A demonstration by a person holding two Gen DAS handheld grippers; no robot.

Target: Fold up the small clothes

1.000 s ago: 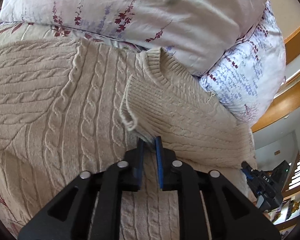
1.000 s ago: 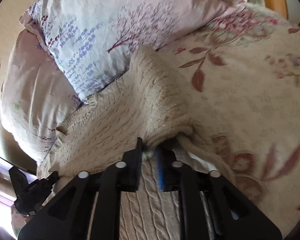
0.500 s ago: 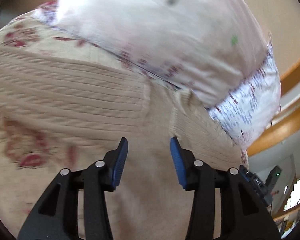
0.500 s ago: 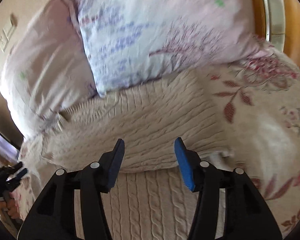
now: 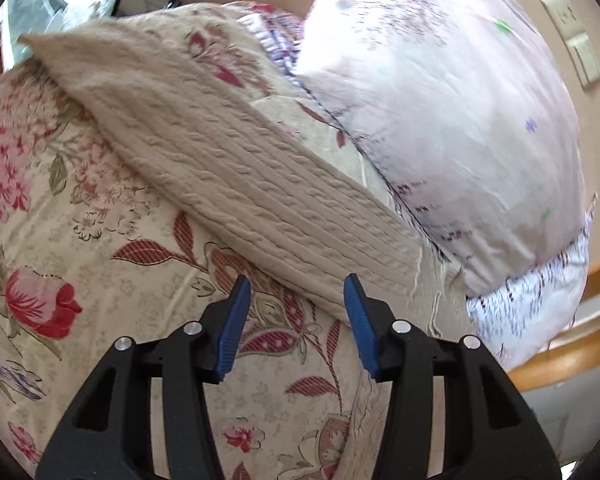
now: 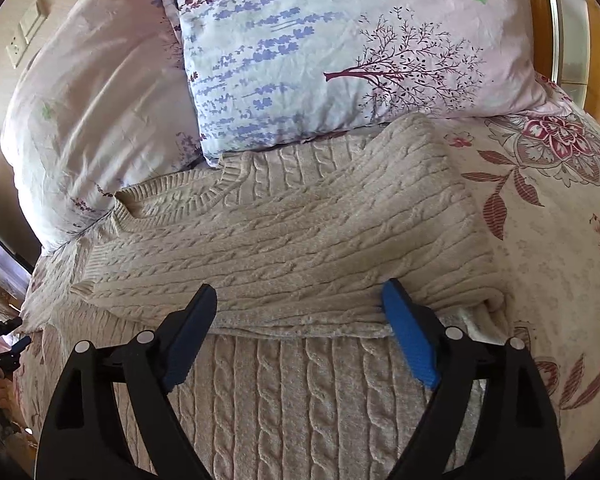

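Observation:
A beige cable-knit sweater [image 6: 292, 240] lies on the floral bedspread [image 6: 548, 240], its right sleeve folded across the chest. In the left wrist view its other sleeve [image 5: 236, 184] stretches out flat over the bedspread [image 5: 100, 272]. My left gripper [image 5: 296, 324] is open and empty, just short of that sleeve's near end. My right gripper [image 6: 300, 332] is wide open and empty, hovering over the sweater's body at the folded sleeve's lower edge.
Two pale printed pillows [image 6: 340, 52] lie against the sweater's collar, also seen in the left wrist view [image 5: 460, 120]. A wooden bed frame [image 5: 560, 360] runs at the right. The left gripper shows at the far left of the right wrist view [image 6: 0, 352].
Both grippers have opened and let go of the sweater. The left one has swung left toward the outstretched sleeve. The right one has drawn back a little and opened wider.

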